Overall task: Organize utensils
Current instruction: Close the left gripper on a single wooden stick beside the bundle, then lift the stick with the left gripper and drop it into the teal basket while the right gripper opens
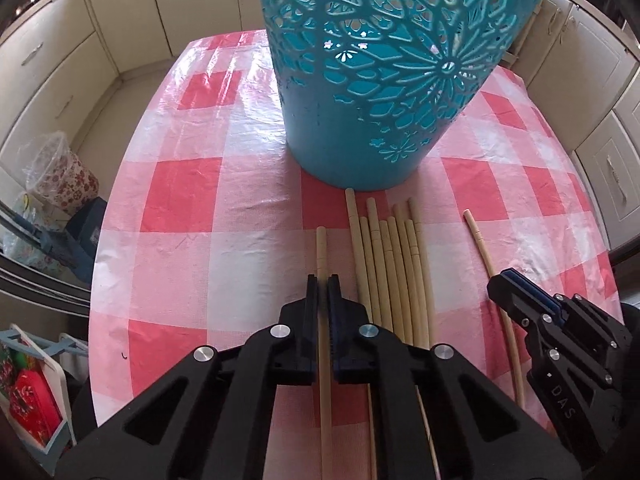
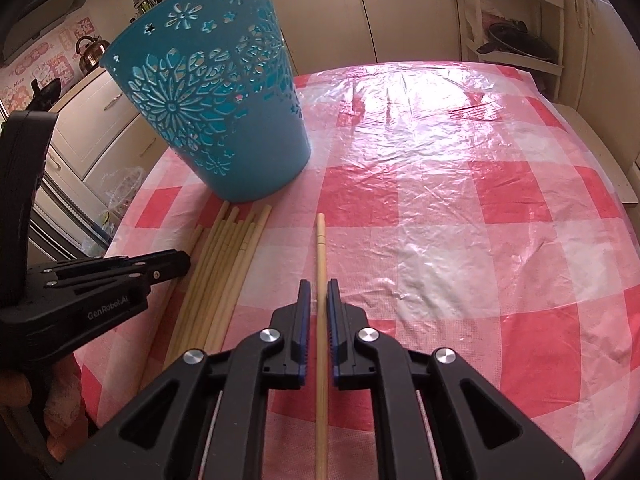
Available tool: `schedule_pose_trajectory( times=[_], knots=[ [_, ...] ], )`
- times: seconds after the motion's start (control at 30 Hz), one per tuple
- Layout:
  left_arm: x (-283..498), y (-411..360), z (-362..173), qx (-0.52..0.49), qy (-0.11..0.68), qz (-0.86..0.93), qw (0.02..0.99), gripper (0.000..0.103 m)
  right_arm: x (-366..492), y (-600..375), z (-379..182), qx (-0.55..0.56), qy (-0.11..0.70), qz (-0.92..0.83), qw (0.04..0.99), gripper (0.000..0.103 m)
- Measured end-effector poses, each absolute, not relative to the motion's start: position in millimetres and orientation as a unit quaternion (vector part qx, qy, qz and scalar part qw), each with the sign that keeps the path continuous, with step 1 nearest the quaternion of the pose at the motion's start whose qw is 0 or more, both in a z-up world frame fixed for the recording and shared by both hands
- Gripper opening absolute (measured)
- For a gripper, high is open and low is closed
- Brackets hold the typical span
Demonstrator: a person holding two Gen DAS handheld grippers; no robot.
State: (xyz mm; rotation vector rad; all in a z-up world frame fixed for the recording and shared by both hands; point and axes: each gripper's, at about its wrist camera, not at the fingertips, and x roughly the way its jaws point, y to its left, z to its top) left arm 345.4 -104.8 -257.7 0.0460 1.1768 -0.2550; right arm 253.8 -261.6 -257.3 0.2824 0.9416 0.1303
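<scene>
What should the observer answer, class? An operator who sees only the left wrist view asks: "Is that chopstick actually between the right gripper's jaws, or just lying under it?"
Observer: Between them. The right gripper has its jaws closed on the lone chopstick, which runs straight out ahead.
Operator: My picture cuts off the basket's top. Is it covered?
Observer: No. The blue basket stands upright with an open rim. I cannot see inside it.
Operator: What is behind it?
Observer: A kettle on the counter.
</scene>
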Motion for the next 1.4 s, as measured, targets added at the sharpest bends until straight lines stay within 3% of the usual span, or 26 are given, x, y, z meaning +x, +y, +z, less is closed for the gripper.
schedule_pose_trajectory(
  times=[0.13,0.3,0.47,0.67,0.87,1.3,1.37,1.4],
  knots=[
    [333.9,-66.6,-234.3,-0.022,0.533,-0.133,0.836,0.005,251.7,-268.0,-258.6,0.150,0.447,0.070,0.879,0.010],
    [306.4,-27.4,-154.1,-0.089,0.460,-0.171,0.866,0.005,250.6,-275.7,-259.8,0.172,0.446,0.077,0.875,0.010],
    [313.7,-18.0,-56.9,-0.132,0.324,-0.206,0.914,0.005,250.1,-272.4,-258.2,0.162,0.443,0.077,0.878,0.013],
    [361.2,-57.0,1.6,-0.140,0.179,-0.150,0.962,0.005,250.7,-264.9,-257.3,0.148,0.440,0.081,0.882,0.021],
    [421.4,-84.0,-15.1,-0.129,0.143,-0.057,0.980,0.005,251.4,-261.4,-257.7,0.147,0.439,0.092,0.882,0.028],
    [436.6,-110.7,-99.9,-0.043,0.214,-0.042,0.975,0.006,253.3,-260.1,-259.5,0.152,0.439,0.102,0.880,0.033],
    [433.6,-107.9,-107.8,-0.037,0.230,-0.044,0.971,0.011,253.2,-262.5,-259.6,0.159,0.439,0.105,0.878,0.033],
    [431.2,-104.9,-110.9,-0.034,0.239,-0.043,0.970,0.020,253.5,-264.3,-259.9,0.165,0.440,0.107,0.876,0.033]
  ],
)
